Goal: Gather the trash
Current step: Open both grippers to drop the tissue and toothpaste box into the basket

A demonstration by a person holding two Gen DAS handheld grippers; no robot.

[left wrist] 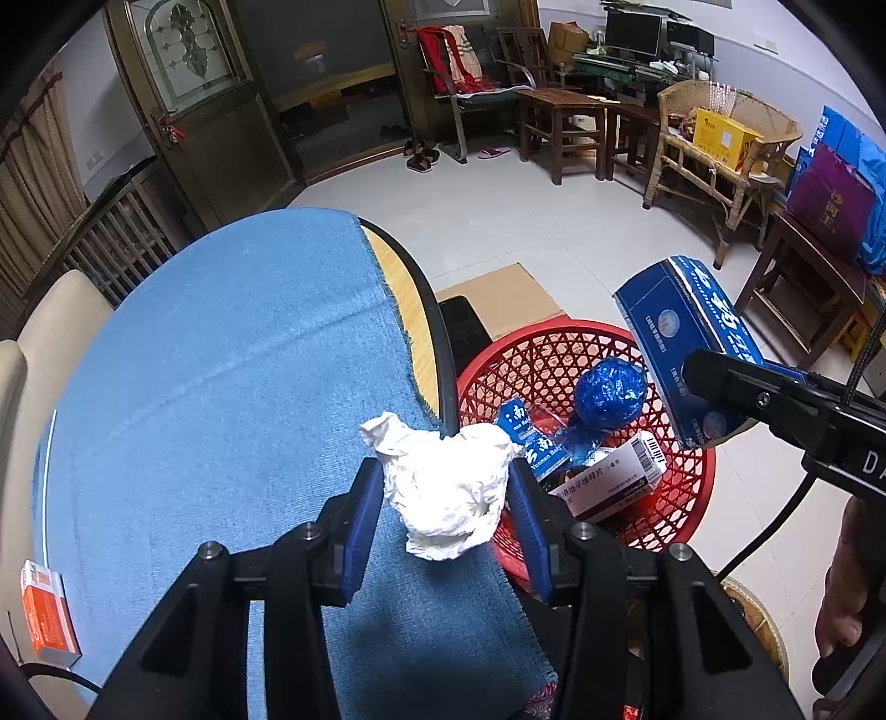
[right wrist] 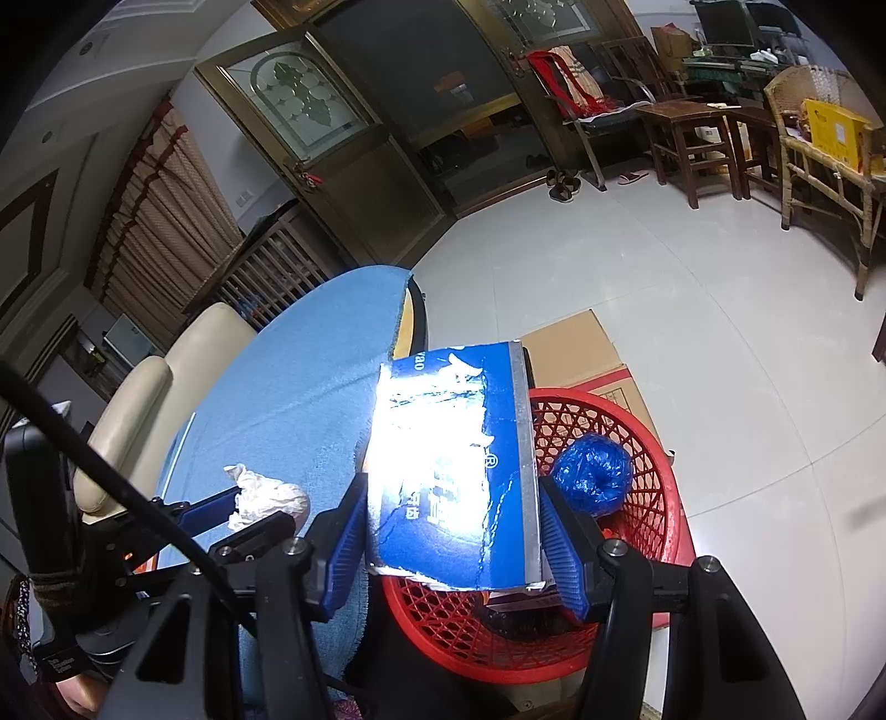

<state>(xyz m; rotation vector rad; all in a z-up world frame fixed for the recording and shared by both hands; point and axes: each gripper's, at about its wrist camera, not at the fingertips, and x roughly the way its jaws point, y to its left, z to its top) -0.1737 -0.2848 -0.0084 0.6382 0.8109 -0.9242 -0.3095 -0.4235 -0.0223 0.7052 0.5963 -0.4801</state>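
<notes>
A pale tiled floor point(left wrist: 498, 210) spreads to dark wooden doors with leaded glass panes point(left wrist: 188, 50). Wooden stools point(left wrist: 559, 127) stand beside a chair draped in red cloth point(left wrist: 443, 61); a rattan bench point(left wrist: 720, 144) carries a yellow box point(left wrist: 725, 135). Monitors point(left wrist: 631, 30) sit on a desk behind. Flat cardboard point(left wrist: 498, 299) lies on the floor, and a cream chair point(right wrist: 183, 365) adjoins the blue-clothed tabletop point(left wrist: 221, 360).

Blue cloth point(left wrist: 221, 387), wicker chair point(left wrist: 725, 144), cardboard point(left wrist: 509, 299)

The black plastic left gripper point(left wrist: 446, 501) has ribbed blue fingers point(left wrist: 362, 518) and silver screws. The matching black right gripper point(right wrist: 454, 531) trails a black cable point(right wrist: 138, 498).
</notes>
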